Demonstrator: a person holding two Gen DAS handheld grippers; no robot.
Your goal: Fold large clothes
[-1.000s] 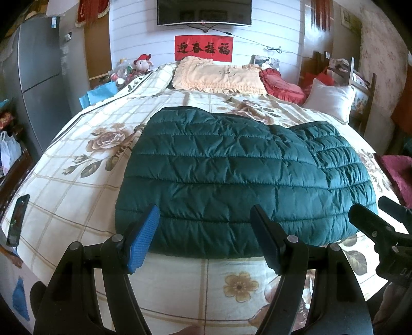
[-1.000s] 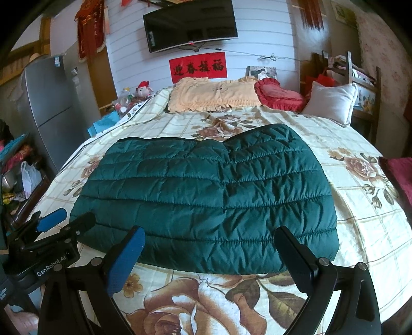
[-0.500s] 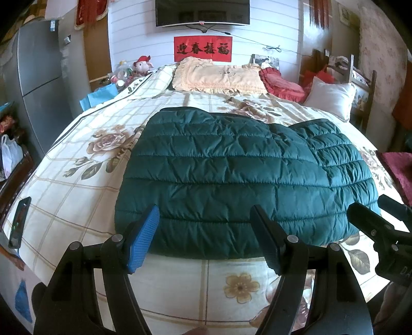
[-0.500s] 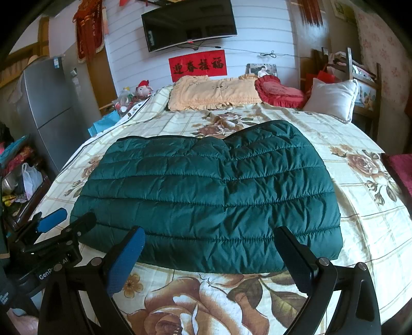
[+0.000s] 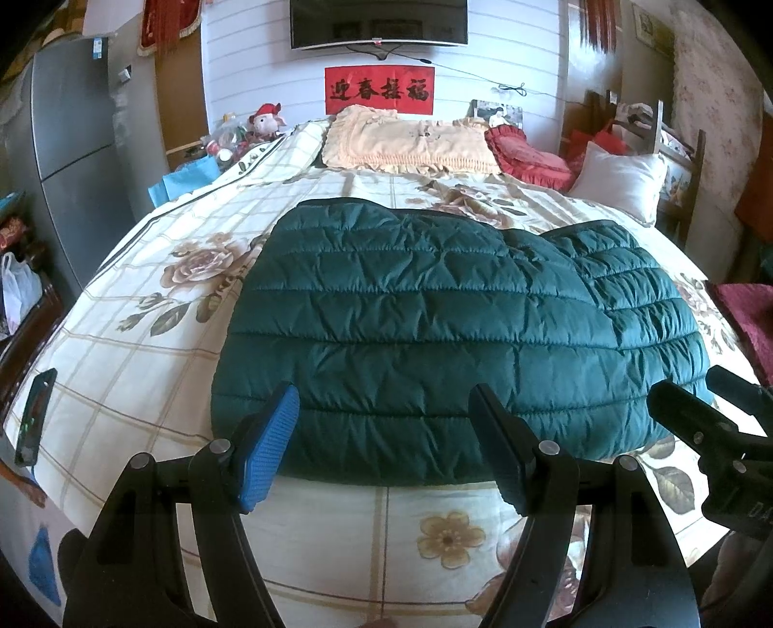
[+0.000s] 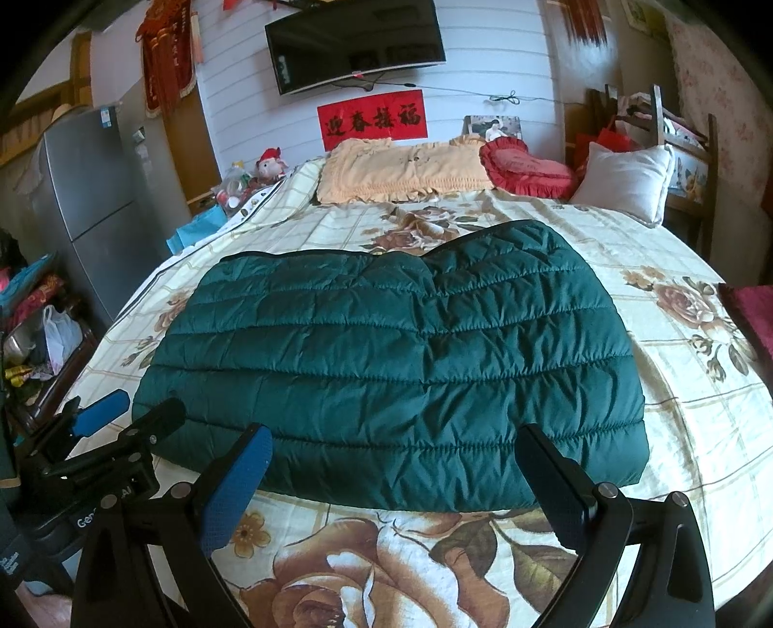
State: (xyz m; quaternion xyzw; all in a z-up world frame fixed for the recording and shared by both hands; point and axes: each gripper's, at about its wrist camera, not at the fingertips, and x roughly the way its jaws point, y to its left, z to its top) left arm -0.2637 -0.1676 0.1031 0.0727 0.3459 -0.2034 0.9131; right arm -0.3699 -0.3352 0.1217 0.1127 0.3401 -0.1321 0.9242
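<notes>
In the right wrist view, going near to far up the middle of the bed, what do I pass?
Right tongs → big brown rose print on the bedspread → green puffer jacket → peach frilled pillow → red banner → wall TV.

We see home bedroom. Ahead of fingers: large bed (image 5: 145, 299) under floral checked sheet, pillows (image 5: 410, 145) at far end, wall-mounted TV (image 5: 379, 21) and red banner (image 5: 379, 89) beyond. Left of fingers: grey fridge (image 5: 72, 145), plush toy (image 5: 266, 118).
</notes>
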